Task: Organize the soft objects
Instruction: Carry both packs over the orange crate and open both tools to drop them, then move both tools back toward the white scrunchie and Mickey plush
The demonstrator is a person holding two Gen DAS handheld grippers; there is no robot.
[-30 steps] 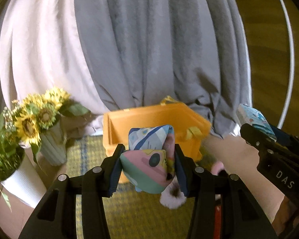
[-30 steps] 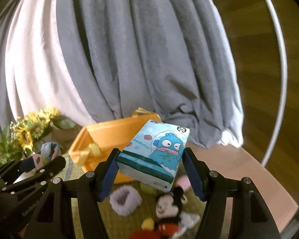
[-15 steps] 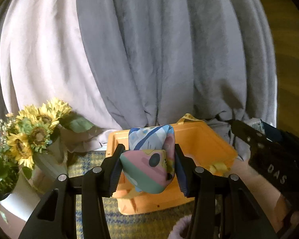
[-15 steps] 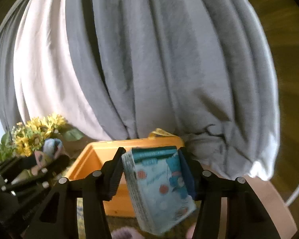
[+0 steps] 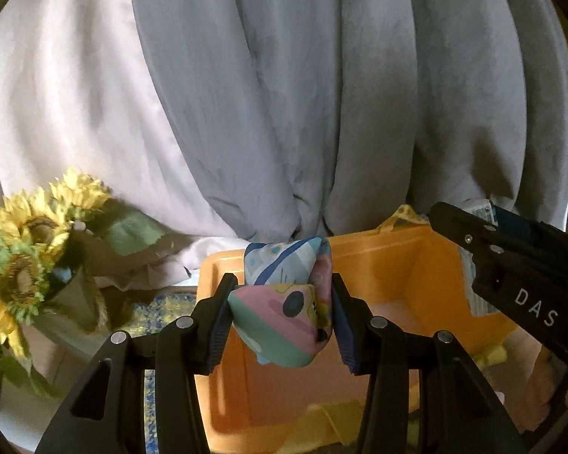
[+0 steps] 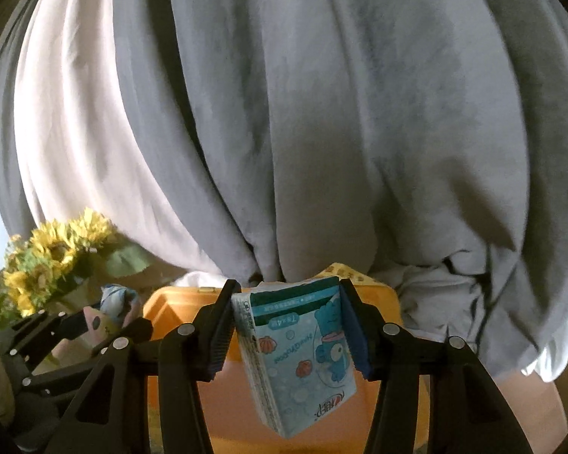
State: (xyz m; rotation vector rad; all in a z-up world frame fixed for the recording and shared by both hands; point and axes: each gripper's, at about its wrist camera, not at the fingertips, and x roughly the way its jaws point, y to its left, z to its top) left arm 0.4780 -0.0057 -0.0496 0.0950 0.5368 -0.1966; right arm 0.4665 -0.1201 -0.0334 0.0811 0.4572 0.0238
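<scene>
- Pouch [image 5: 284, 314], a soft patchwork of pink, green, yellow and blue, sits pinched in my left gripper [image 5: 282, 325], its long axis running up and slightly away, the blue end on top.
- Tissue pack [image 6: 299, 355], pale blue with a cartoon fish, is clamped by its upper end in my right gripper [image 6: 289, 331] and hangs long-axis down, print upside down.
- Both hang over the orange bin [image 5: 416, 283].
- Sunflowers [image 5: 30, 249] stand left; curtains [image 5: 284, 94] hang behind.
</scene>
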